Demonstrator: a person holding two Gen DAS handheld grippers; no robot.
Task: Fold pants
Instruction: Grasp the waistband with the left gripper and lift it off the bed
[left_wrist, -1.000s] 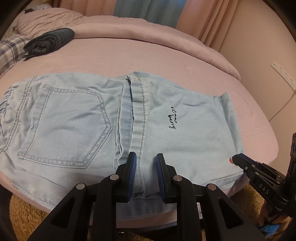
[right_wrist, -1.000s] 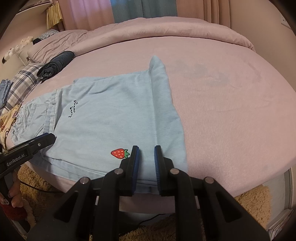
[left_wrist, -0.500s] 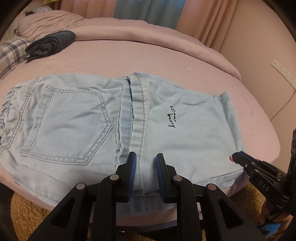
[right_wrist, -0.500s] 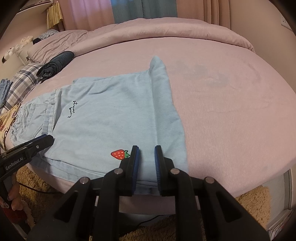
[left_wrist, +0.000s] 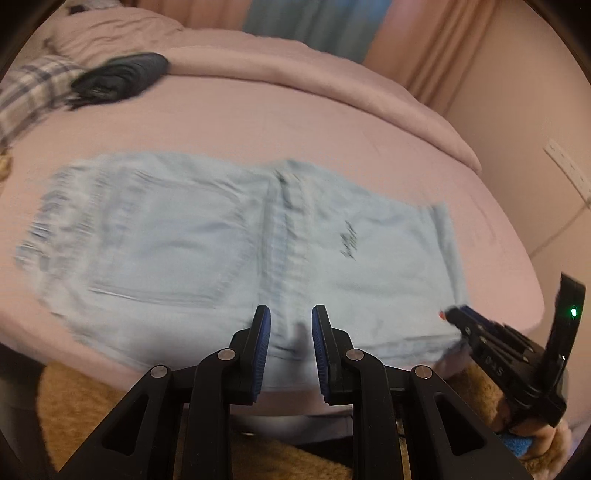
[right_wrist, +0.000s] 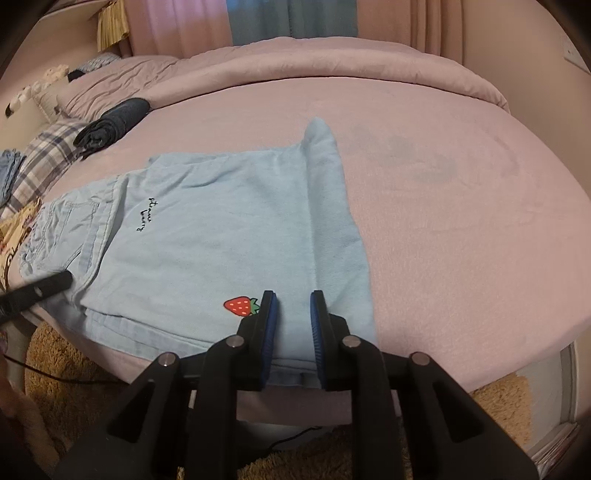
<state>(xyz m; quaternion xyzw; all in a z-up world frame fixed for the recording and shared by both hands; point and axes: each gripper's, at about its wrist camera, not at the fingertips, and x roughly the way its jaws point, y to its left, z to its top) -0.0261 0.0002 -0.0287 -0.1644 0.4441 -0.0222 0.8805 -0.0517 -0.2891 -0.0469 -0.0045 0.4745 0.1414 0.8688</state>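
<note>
Pants (right_wrist: 221, 236) folded flat, pale denim, strawberry patch (right_wrist: 241, 306)

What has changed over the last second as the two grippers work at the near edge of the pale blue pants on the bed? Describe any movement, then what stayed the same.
The left gripper has moved: its view is now motion-blurred and the pants sit a little further off. The right gripper has hardly shifted, beside the strawberry patch. Both grippers keep the same narrow gap over the pants' near edge. The pants remain folded on the bed, and the dark bundle is unmoved.
</note>
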